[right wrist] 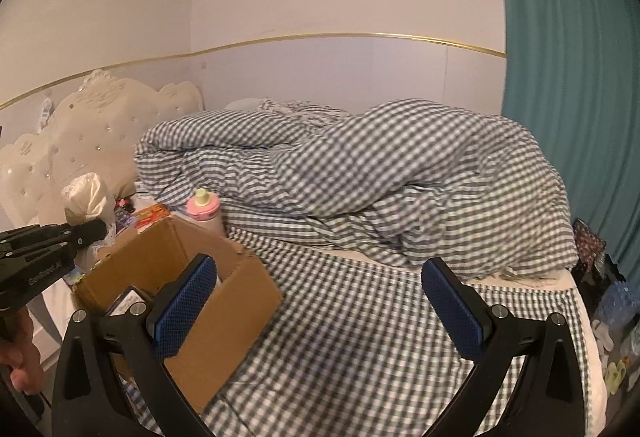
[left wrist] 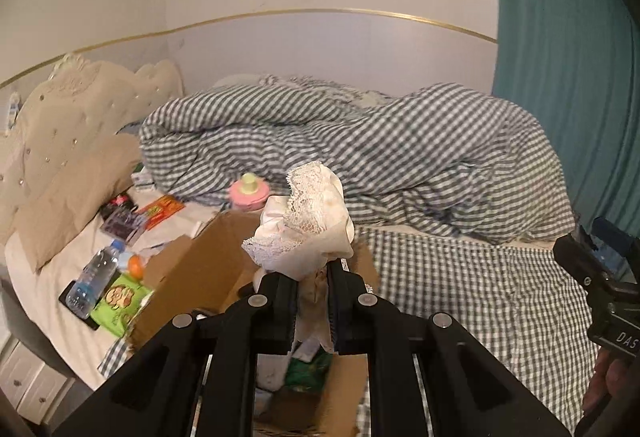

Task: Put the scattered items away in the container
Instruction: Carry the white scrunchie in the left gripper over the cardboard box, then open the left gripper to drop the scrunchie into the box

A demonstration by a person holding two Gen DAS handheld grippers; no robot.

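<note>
Lace-trimmed cloth (left wrist: 308, 221) sits pinched in left claw (left wrist: 313, 273) above cardboard box (right wrist: 224, 301); right claw (right wrist: 320, 301) gapes empty.

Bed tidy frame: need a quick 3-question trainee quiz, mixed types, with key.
1. True or false: the left gripper is shut on the lace-trimmed cloth.
2. Multiple choice: the right gripper is A) shut on a bottle, B) open and holding nothing, C) inside the box.
3. Fill in: the pink bottle with the pale green cap stands just behind the ____ on the bed.

Key: 1 true. 2 B; its blue pads stand wide apart over the checked sheet. 3 cardboard box.
</note>
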